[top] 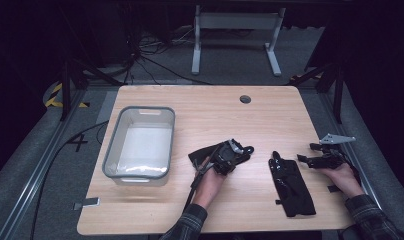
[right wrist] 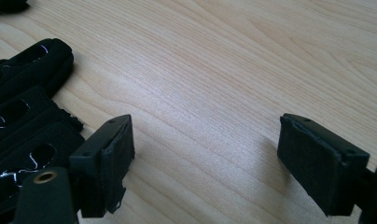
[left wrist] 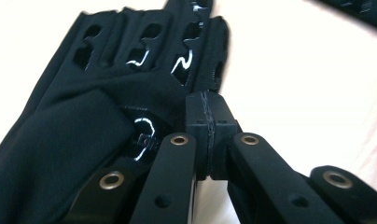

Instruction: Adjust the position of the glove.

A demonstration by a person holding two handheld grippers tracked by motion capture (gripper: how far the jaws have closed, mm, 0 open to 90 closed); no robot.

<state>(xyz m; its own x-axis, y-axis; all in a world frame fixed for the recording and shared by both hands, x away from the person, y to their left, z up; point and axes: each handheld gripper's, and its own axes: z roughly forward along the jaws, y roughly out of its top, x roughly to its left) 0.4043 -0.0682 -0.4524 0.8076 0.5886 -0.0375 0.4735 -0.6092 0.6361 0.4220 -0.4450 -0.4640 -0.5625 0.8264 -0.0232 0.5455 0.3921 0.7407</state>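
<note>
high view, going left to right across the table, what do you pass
grey bin → glove under the left gripper → left gripper → second black glove lying flat → right gripper

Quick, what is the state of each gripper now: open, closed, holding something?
Left gripper: closed, pinching the edge of a black glove.
Right gripper: open, holding nothing, over the table.

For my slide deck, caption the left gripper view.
Left gripper shut on the edge of a black glove lying on the table.
</note>
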